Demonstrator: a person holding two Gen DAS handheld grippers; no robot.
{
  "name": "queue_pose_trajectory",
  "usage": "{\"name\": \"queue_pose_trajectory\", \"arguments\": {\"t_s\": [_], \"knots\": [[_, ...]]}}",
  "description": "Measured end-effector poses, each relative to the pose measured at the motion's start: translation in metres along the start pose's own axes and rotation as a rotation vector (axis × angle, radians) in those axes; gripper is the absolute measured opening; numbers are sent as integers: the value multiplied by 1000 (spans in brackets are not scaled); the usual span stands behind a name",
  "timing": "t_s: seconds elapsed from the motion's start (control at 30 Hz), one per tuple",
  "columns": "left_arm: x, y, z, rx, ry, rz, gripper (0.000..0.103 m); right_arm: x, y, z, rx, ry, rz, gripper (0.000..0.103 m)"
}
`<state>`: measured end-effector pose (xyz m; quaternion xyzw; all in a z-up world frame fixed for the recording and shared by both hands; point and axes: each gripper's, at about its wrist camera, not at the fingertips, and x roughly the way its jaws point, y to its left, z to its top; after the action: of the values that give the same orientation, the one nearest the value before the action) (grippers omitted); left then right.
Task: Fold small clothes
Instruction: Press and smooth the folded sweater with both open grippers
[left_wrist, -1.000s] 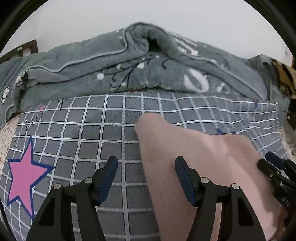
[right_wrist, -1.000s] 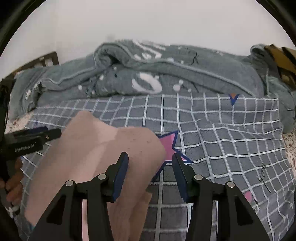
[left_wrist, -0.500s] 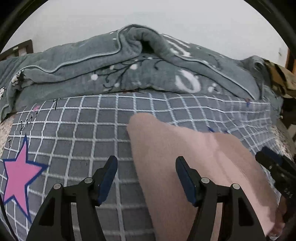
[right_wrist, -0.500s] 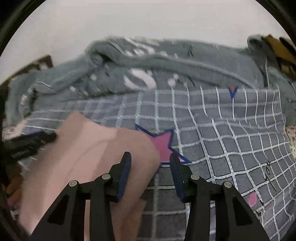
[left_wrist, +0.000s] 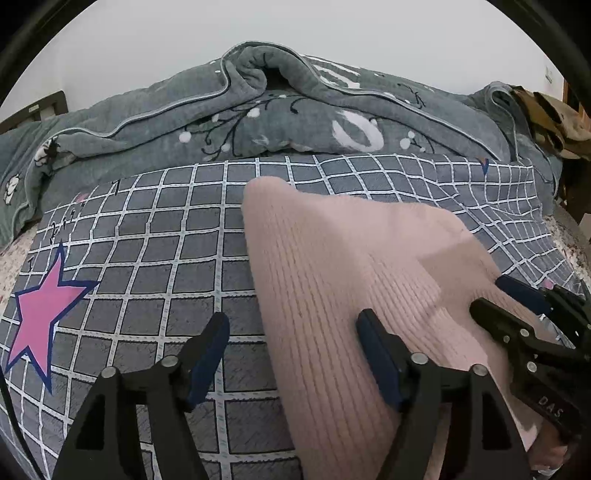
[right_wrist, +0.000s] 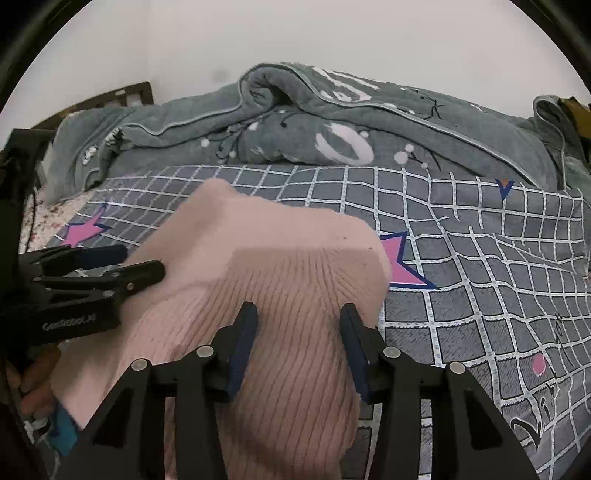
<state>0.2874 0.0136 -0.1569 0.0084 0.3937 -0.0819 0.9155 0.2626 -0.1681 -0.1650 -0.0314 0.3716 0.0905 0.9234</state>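
Plainly the fold is only partly made: the pink ribbed garment lies on the grey checked bed sheet, already doubled over in places, with a layer edge showing across its far part in the right wrist view. The step in hand looks like a pause between folds, with both tools hovering over the cloth and gripping nothing.

The left tool stands wide open; its left finger is over bare sheet just beside the garment's left edge, its right finger over the knit. Whether either pad touches the cloth cannot be told. The right tool is also open, somewhat less wide, both fingers over the ribbed fabric near its right edge, beside a pink star printed on the sheet.

Next, each tool probably needs to drop onto a near edge or corner, close on a single layer, and carry it across evenly. The knit looks soft and thick, so pinching two layers at once is a risk.

A rumpled grey blanket lies beyond, well apart.
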Motion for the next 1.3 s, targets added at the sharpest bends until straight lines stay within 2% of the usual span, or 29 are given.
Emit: {"name": "queue_pose_trajectory", "arguments": {"t_s": [0.13,0.63,0.97,1.1,1.23,1.3], "knots": [[3,8,-4,-43,-2,-28,77,11,-5,-2,45,14,6,51],[2,1,-7,-17,-28,19,78,15,-2,-2,60,23,-28,55],[2,2,-7,-16,-31,22,79,18,-6,-4,93,31,-14,59],[2,2,-7,-16,-31,23,79,19,-10,-4,116,39,-9,65],[3,2,-7,-17,-31,22,79,24,-19,-5,172,65,45,68],[3,2,-7,-17,-31,23,79,24,-19,-5,171,64,43,68]]}}
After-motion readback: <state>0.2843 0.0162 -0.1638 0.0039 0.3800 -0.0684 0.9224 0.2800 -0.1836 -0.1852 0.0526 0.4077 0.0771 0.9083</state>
